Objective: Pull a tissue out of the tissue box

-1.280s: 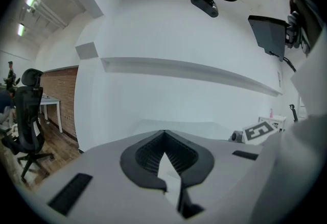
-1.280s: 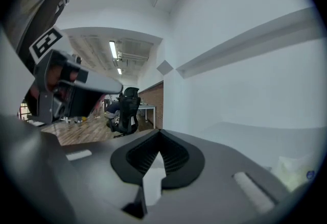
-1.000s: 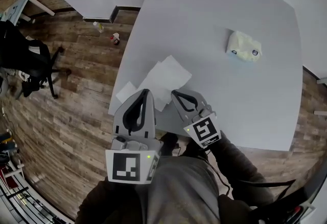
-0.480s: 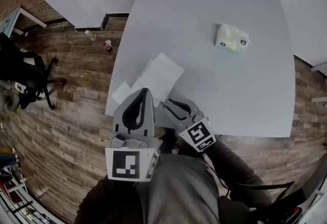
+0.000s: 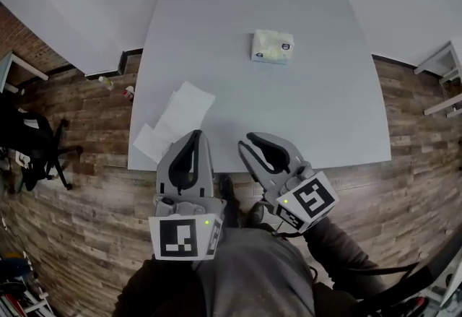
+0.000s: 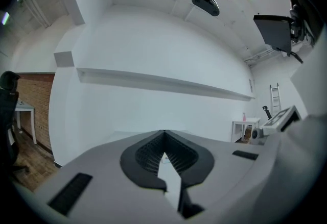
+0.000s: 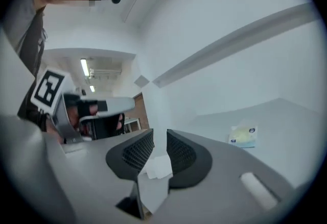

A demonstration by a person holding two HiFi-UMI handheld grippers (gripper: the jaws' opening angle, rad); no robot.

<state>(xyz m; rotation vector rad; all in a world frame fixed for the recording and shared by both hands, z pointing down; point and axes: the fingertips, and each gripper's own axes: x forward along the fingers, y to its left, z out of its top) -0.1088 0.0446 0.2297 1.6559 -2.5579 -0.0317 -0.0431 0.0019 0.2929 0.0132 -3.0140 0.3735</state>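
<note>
Tissue box [image 5: 272, 46] sits far centre on the table [image 5: 325, 113]. Loose tissues [image 5: 177, 120] lie near left, probably set aside there. Left gripper [image 5: 194, 135] closed and empty; right gripper [image 5: 249, 141] jaws apart, closing on nothing, likely free for another pull.

Both tools held close before the torso. The left gripper [image 5: 193, 133] is level, pointing forward, fingers [image 6: 148, 154] meeting at the tips, nothing between. The right gripper [image 5: 246, 141] sits alongside, angled slightly left, fingers apart and closing, gap empty.
</note>
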